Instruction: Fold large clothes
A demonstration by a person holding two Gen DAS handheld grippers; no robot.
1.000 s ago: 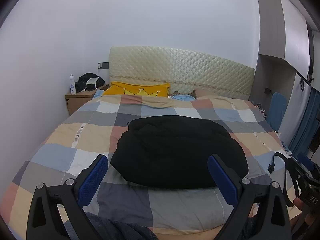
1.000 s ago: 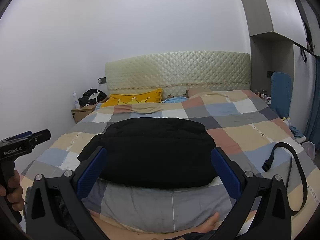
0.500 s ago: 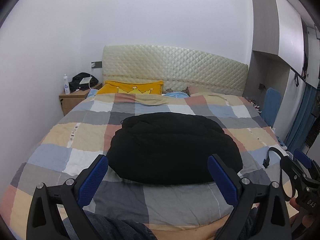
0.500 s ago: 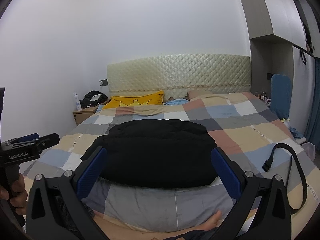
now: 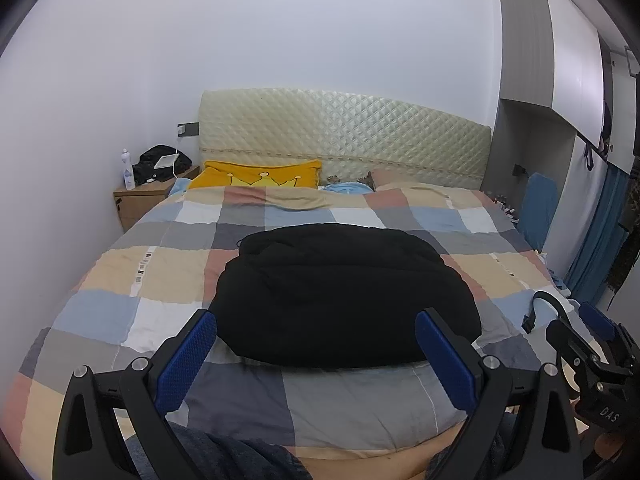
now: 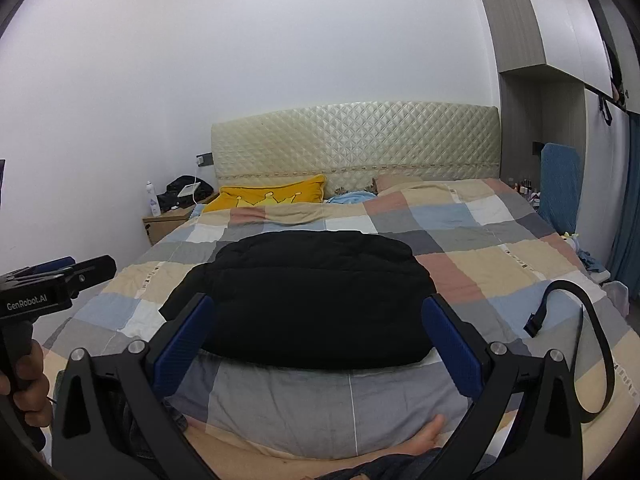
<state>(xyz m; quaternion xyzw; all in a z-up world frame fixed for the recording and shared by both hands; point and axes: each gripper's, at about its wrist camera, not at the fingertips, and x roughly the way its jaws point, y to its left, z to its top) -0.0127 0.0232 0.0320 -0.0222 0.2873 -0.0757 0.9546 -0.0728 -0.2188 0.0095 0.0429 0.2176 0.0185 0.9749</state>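
Black jacket (image 5: 344, 292) lying in a compact bundle mid-bed on the checked quilt (image 5: 168, 276), apparently folded already. Left gripper (image 5: 316, 354) and right gripper (image 6: 320, 340) both spread wide, empty, held clear at the foot. Probably little left beyond tidying.

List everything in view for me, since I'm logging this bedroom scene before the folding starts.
black garment: 1, black, bundled mid-bed on the quilt
quilt: 1, checked beige, grey, blue, pink, covering the bed
headboard: 1, cream quilted, against the wall
yellow pillow: 1, yellow with crowns, at the bed's head
nightstand: 1, wooden, beside the bed's head
bottle: 1, white, on the nightstand
black strap: 1, black, looped at the bed's right edge
left gripper: 1, black with blue fingers, open, empty
right gripper: 1, black with blue fingers, open, empty
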